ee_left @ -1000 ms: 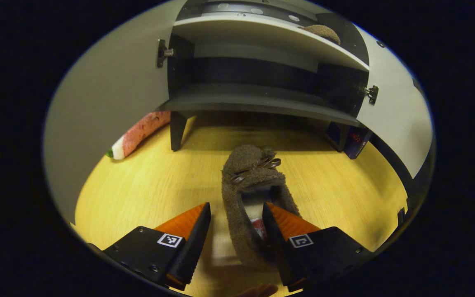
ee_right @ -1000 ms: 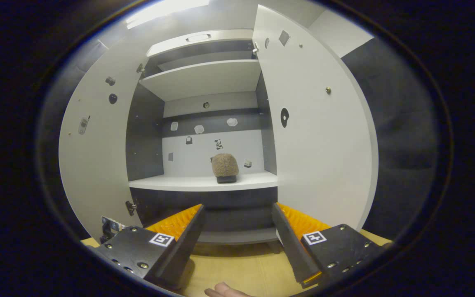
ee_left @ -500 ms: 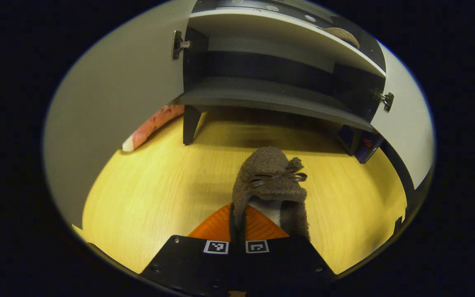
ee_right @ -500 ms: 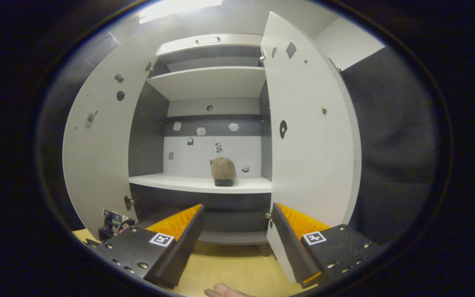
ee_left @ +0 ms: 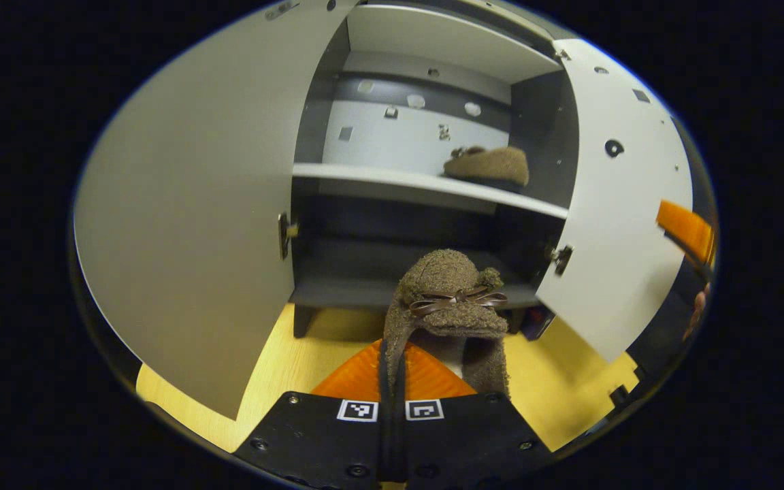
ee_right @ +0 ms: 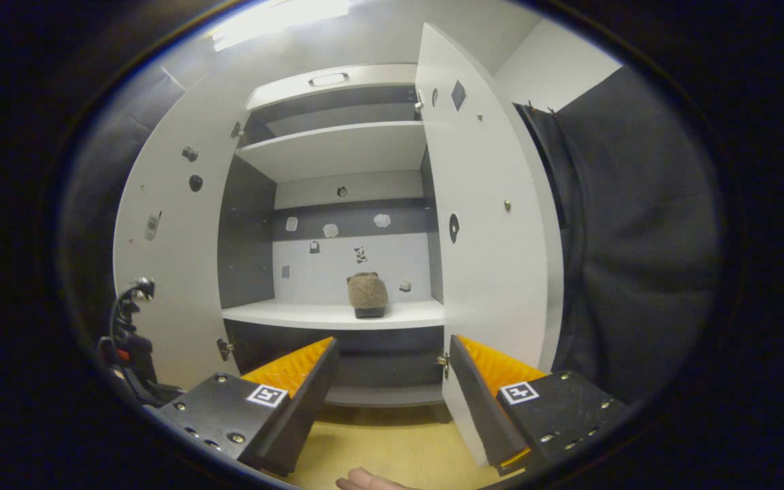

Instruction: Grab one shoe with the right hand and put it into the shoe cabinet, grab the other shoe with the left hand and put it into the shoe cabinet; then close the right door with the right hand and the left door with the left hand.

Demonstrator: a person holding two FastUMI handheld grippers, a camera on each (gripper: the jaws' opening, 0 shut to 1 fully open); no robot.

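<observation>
The left hand-held gripper [ee_left: 392,381] was clamped on the fuzzy brown shoe [ee_left: 450,299], just in front of the cabinet [ee_left: 426,184]. It should lift high and set the soft shoe flat beside the other shoe [ee_left: 491,165]. The right hand-held gripper [ee_right: 392,381] was apart, holding nothing.

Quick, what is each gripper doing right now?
Left gripper: shut on the shoe.
Right gripper: open, holding nothing.
</observation>
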